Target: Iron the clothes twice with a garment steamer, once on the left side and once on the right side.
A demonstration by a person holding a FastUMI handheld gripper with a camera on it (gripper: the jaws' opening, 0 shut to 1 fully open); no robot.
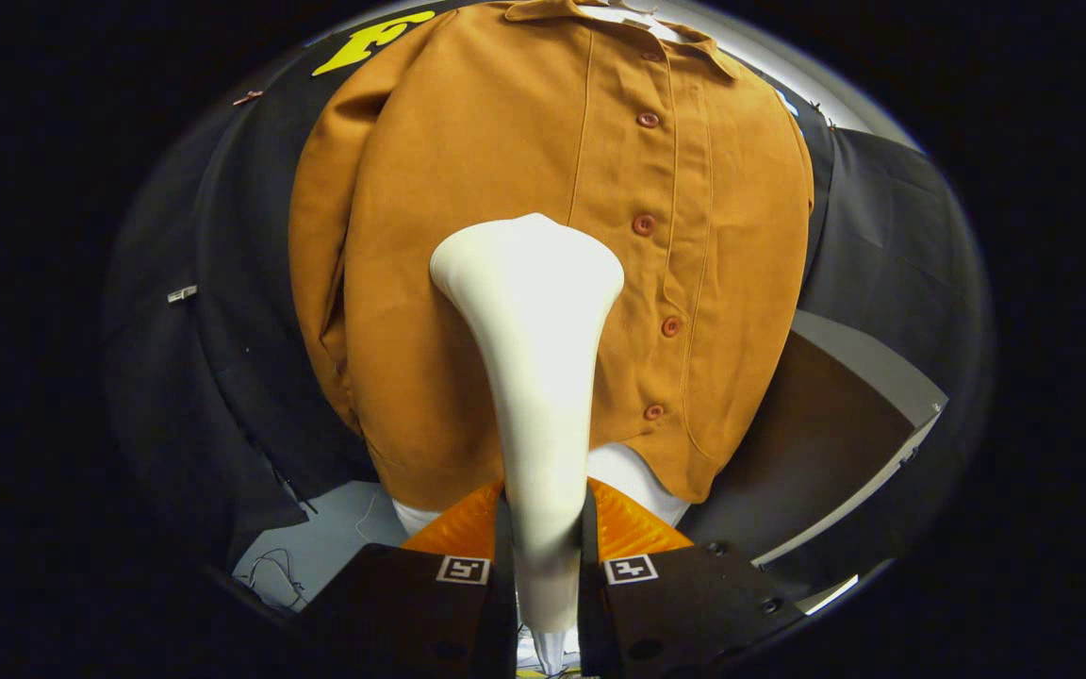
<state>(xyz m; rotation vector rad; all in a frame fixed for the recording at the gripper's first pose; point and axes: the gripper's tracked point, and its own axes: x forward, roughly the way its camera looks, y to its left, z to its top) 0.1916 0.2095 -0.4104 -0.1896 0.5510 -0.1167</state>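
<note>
A mustard-brown buttoned shirt (468, 198) hangs on a white form against the booth wall, straight ahead of me. My gripper (543, 528) is shut on the slim handle of a white garment steamer (534, 377), with both orange fingers (458, 523) pressing its sides. The steamer's wide head (526, 264) points up and forward onto the shirt's left panel, just left of the button row (644, 224). Whether the head touches the cloth I cannot tell. The steamer hides the shirt's lower middle.
Dark cloth (222, 311) hangs on both sides of the shirt. A brown table surface (816, 443) with a pale edge lies at the lower right. Cables (274, 571) lie on the light floor at the lower left.
</note>
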